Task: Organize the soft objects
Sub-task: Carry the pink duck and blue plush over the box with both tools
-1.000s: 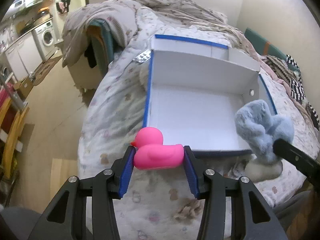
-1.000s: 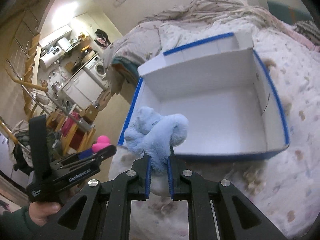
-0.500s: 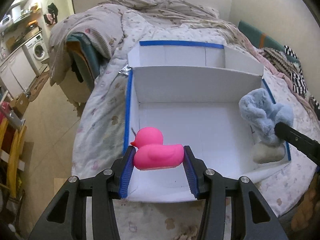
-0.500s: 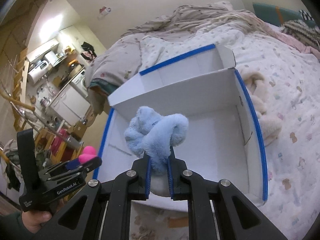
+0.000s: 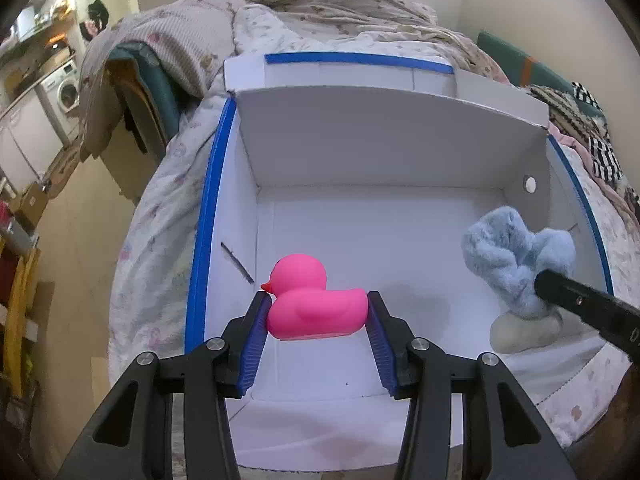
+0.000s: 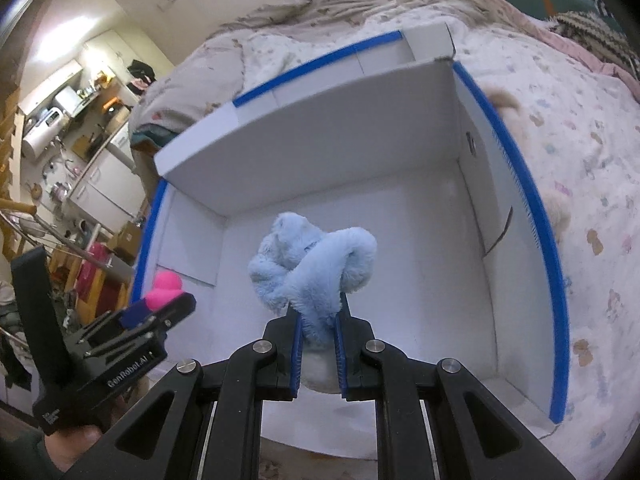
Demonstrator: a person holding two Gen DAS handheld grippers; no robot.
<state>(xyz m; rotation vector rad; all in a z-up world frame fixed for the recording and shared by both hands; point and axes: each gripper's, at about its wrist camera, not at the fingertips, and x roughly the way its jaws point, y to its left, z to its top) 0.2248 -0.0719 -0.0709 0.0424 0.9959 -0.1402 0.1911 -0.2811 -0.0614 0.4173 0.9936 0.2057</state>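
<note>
A pink rubber duck (image 5: pixel 314 304) is clamped between the blue pads of my left gripper (image 5: pixel 316 308), held over the left part of a white cardboard box with blue-taped rims (image 5: pixel 200 240). My right gripper (image 6: pixel 318 312) is shut on a fluffy light-blue plush toy (image 6: pixel 312 260) with a cream base, over the middle of the same box (image 6: pixel 520 184). The left wrist view shows the blue plush (image 5: pixel 512 256) at the box's right side, the right gripper's black finger against it. In the right wrist view the left gripper (image 6: pixel 160 304) appears at lower left with the duck (image 6: pixel 164 288).
The box lies on a bed under a patterned quilt (image 6: pixel 592 160). Rumpled blankets (image 5: pixel 320 4) pile up behind it. A cream plush (image 6: pixel 560 208) lies outside the box's right wall. The floor and a washing machine (image 5: pixel 64 88) are at the left.
Both grippers have moved forward and down, from in front of the box's near rim to over its inside, each still holding its toy. The box now fills both views.
</note>
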